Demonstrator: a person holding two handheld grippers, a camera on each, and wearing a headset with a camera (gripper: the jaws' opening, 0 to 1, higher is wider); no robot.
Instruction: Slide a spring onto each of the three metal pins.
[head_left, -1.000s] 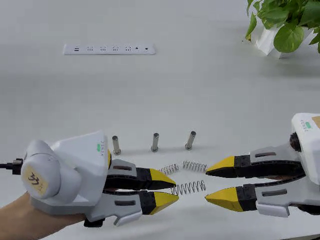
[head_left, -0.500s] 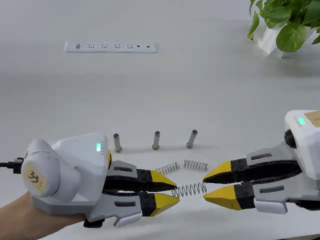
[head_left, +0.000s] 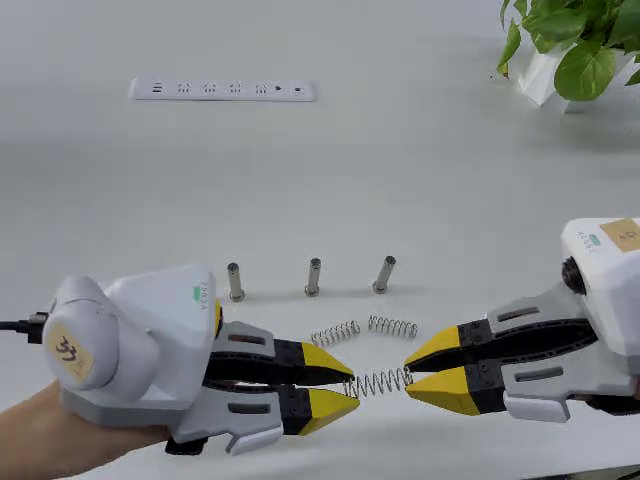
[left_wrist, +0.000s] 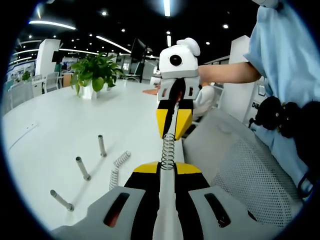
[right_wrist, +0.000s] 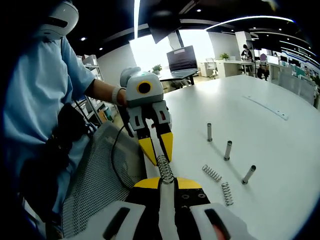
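Open-plan office, ceiling lights on, lies behind the work in both gripper views; what I work on is a broad white desk (head_left: 400, 180). At its far right corner stands a potted plant (head_left: 575, 45), and a power strip (head_left: 222, 90) lies along the far edge, toward the left.

Both tools hang low by the near edge, tips facing one another. My left gripper (head_left: 352, 386) has its jaws drawn in on one end of the held spring (head_left: 378, 381). My right gripper (head_left: 407, 378) has its jaws drawn in on the other end, the gap no wider than the coil. I read both as pinching it, the coil strung level between them. I cannot tell whether it clears the desk.

Midway between the near and far edges the three pins (head_left: 314, 277) stand in a row, well apart, all bare. Two loose springs (head_left: 335, 333) lie flat between that row and the gripper tips, near each other but apart.

I judge this the first threading, at a hand-over: no pin is dressed yet. Next, one gripper has to let go so that one end of the coil is free. The other must then tip the spring upright, set its mouth squarely over a pin's top and lower it down the shaft. The coil is slight, and too hard a pinch could kink it or flick it away.
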